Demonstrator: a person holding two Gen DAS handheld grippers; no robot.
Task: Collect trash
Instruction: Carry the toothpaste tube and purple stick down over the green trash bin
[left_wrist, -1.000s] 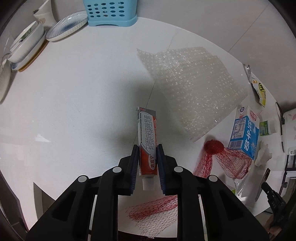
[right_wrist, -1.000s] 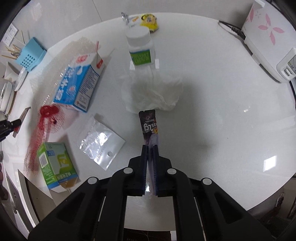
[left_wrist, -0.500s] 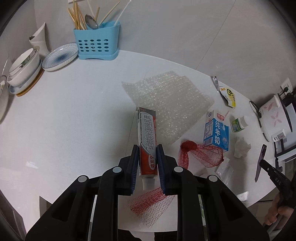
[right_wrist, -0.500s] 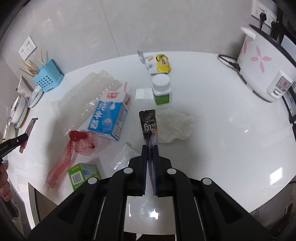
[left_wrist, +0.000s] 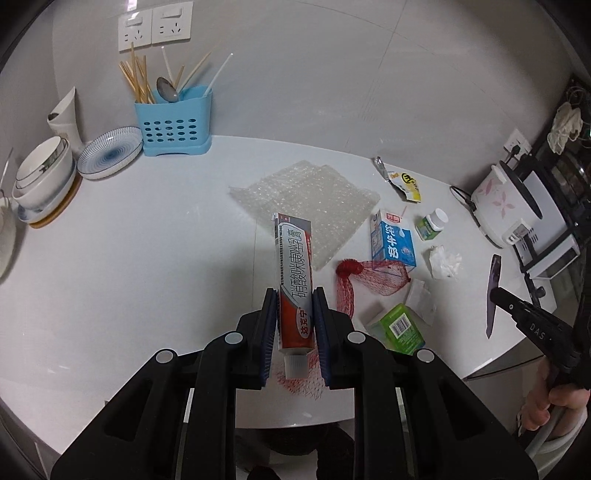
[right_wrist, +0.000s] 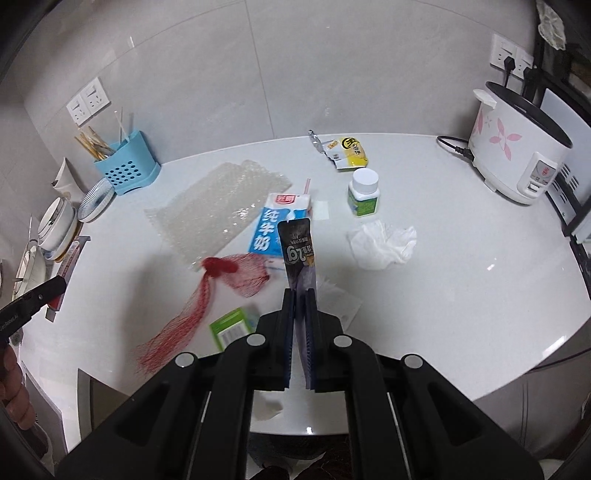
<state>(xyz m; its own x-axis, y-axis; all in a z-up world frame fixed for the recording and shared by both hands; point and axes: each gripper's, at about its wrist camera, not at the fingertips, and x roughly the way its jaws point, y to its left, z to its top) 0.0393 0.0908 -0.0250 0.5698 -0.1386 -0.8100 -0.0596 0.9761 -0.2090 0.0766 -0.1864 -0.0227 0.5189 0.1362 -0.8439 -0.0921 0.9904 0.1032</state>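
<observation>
My left gripper (left_wrist: 294, 295) is shut on a red and grey toothpaste tube (left_wrist: 294, 280), cap toward the camera, held above the white counter (left_wrist: 129, 266). My right gripper (right_wrist: 300, 295) is shut on a dark flat sachet (right_wrist: 298, 254) that sticks up past the pads. Below on the counter lie a bubble wrap sheet (left_wrist: 310, 203), a blue milk carton (left_wrist: 393, 240), a red mesh net (left_wrist: 369, 273), a green box (left_wrist: 400, 326), a crumpled tissue (right_wrist: 384, 243), a white pill bottle (right_wrist: 364, 197), a yellow snack wrapper (right_wrist: 345, 151) and a clear plastic bag (right_wrist: 336, 299).
A blue cutlery caddy (left_wrist: 173, 125), a patterned plate (left_wrist: 110, 153) and stacked bowls (left_wrist: 44, 181) stand at the back left. A white rice cooker (right_wrist: 517, 155) with its cord sits at the right. The counter's front edge (right_wrist: 498, 384) curves below the grippers. A person's hand (left_wrist: 554, 402) holds the other gripper's handle.
Both grippers have risen and pulled back from the counter, each carrying its item. More of the counter, the wall and the sockets now shows.
</observation>
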